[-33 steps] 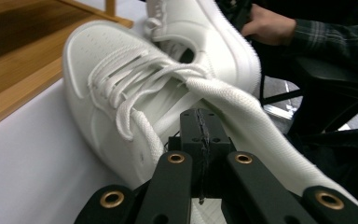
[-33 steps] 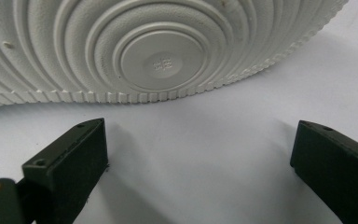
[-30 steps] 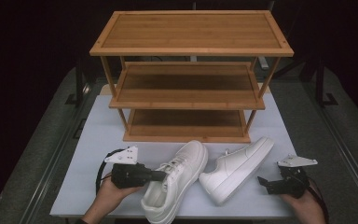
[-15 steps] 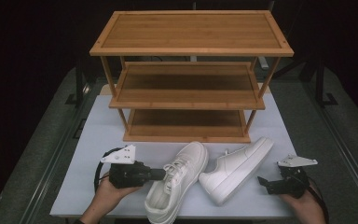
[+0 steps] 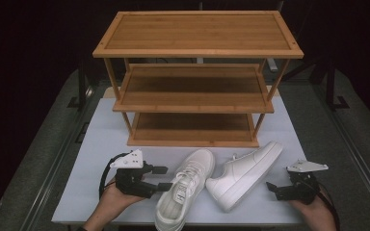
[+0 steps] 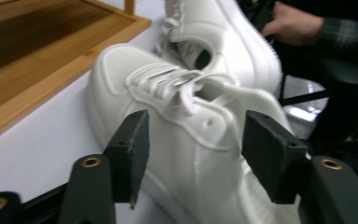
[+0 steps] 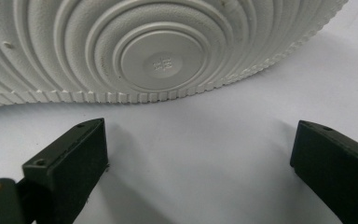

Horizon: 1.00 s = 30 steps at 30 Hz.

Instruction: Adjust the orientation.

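Note:
Two white sneakers lie on the white tabletop (image 5: 101, 134) in front of a bamboo shoe rack (image 5: 197, 48). The left sneaker (image 5: 185, 187) (image 6: 182, 121) stands upright, toe toward the rack. My left gripper (image 5: 162, 177) (image 6: 198, 154) is open at its left flank, with the rear of the shoe between the spread jaws. The right sneaker (image 5: 243, 171) lies on its side, its ribbed sole (image 7: 158, 51) facing my right gripper (image 5: 272, 187) (image 7: 198, 158). That gripper is open, holds nothing and stays a short way off the sole.
The rack has three wooden shelves, all bare; its bottom shelf (image 5: 192, 127) is just behind the shoes. Dark floor and metal rails (image 5: 58, 159) flank the table. A hand and a plaid sleeve (image 6: 317, 28) show beyond the shoes in the left gripper view.
The left gripper's jaws have spread apart at the left sneaker's side, and that sneaker has settled a little more upright. The right gripper and the right sneaker have barely moved.

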Available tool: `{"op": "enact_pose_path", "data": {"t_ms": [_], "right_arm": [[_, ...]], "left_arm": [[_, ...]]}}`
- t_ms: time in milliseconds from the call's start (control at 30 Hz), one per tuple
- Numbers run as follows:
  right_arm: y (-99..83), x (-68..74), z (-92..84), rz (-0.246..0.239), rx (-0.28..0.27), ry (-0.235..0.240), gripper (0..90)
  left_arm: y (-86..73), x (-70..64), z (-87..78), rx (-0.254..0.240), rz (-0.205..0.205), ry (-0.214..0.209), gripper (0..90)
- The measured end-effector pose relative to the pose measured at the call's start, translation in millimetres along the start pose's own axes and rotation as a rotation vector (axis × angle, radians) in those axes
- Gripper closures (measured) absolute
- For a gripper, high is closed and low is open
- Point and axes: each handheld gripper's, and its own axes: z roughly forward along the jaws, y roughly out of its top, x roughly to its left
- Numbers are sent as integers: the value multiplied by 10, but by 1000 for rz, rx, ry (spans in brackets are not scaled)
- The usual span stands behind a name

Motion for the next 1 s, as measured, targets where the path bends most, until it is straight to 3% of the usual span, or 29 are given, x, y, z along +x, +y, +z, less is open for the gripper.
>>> {"op": "enact_pose_path", "data": {"t_ms": [233, 567, 867, 1000], "right_arm": [[0, 0, 0, 0, 0, 0, 36], [0, -1, 0, 0, 0, 0, 36], [0, -1, 0, 1, 0, 1, 36], [0, -1, 0, 0, 0, 1, 36]], "left_arm": [[-22, -67, 203, 75, 46, -1, 405], [-24, -83, 207, 98, 63, 31, 588], [4, -99, 160, 95, 65, 145, 780], [26, -95, 167, 104, 70, 171, 820]]}}
